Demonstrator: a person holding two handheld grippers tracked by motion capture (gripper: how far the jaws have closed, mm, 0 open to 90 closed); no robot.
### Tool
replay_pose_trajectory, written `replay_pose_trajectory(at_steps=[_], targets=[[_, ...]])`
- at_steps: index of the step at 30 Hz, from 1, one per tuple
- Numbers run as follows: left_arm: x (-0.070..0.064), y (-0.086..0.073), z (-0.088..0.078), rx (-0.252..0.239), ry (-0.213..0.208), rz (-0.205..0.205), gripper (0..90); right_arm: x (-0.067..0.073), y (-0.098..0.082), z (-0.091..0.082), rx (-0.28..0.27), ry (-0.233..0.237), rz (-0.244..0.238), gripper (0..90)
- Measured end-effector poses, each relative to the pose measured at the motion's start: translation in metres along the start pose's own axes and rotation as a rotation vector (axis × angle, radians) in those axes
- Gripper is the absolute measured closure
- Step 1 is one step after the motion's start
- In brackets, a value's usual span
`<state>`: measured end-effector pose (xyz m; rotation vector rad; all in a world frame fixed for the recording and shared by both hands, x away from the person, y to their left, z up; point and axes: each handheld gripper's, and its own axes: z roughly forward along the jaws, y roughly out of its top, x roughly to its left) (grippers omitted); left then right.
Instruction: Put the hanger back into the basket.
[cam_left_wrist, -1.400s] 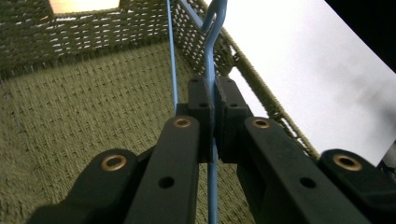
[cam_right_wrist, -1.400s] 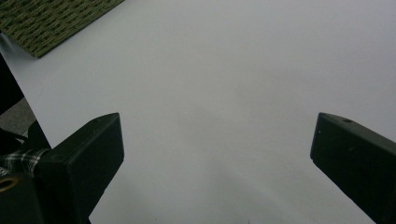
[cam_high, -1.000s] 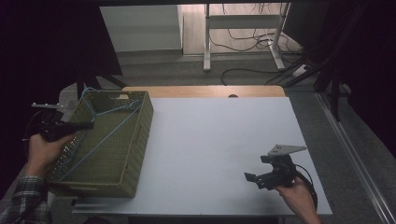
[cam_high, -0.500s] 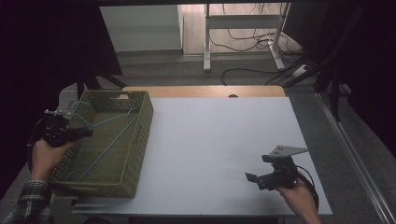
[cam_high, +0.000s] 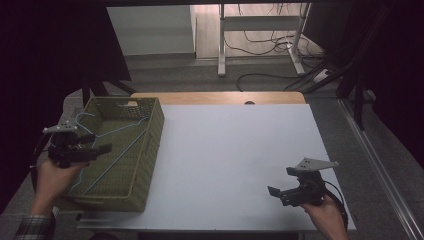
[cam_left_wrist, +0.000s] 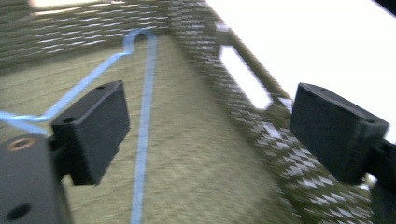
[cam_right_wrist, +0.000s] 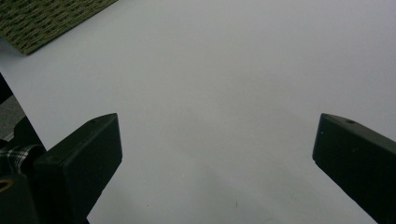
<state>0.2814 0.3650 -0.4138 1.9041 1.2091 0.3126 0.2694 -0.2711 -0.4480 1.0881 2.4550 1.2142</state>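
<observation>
A blue hanger (cam_high: 107, 150) lies inside the basket (cam_high: 150, 150), apparently not gripped. Left gripper (cam_high: 102, 148) hovers over the basket, jaws apart, empty. Right gripper (cam_high: 272, 191) sits well right of the basket, jaws apart, idle. Pickup appears not yet done.

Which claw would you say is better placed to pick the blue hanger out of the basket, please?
Left. The left claw hovers open over the basket, with the blue hanger lying between its jaws. The right claw sits open at the table's near right corner, far away.
</observation>
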Motion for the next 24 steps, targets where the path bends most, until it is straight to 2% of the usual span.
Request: replay_pose_trajectory(at_steps=[3,9,12,14,16,20,24], targets=[[-0.02,-0.003,-0.001,-0.023,-0.031,0.029,9.2,0.001,-0.001,-0.002,-0.006,-0.008,-0.005,0.4],[-0.061,-0.018,0.005,-0.076,-0.055,0.106,5.8,0.003,-0.005,-0.006,-0.004,-0.007,0.004,0.0],[-0.075,-0.027,0.01,-0.09,-0.071,0.13,4.0,0.004,-0.007,-0.007,-0.003,-0.015,0.002,0.0],[-0.082,-0.034,0.014,-0.081,-0.088,0.143,3.3,0.003,-0.009,-0.009,-0.005,-0.015,0.003,0.0],[-0.091,-0.041,0.019,-0.064,-0.084,0.167,2.8,0.003,-0.01,-0.01,-0.006,-0.018,0.005,0.0],[-0.098,-0.051,0.028,-0.023,-0.076,0.192,2.7,0.002,-0.012,-0.01,0.001,-0.019,0.006,0.0],[-0.096,-0.052,0.031,-0.011,-0.068,0.194,3.0,0.003,-0.012,-0.007,0.011,-0.018,-0.004,0.0]])
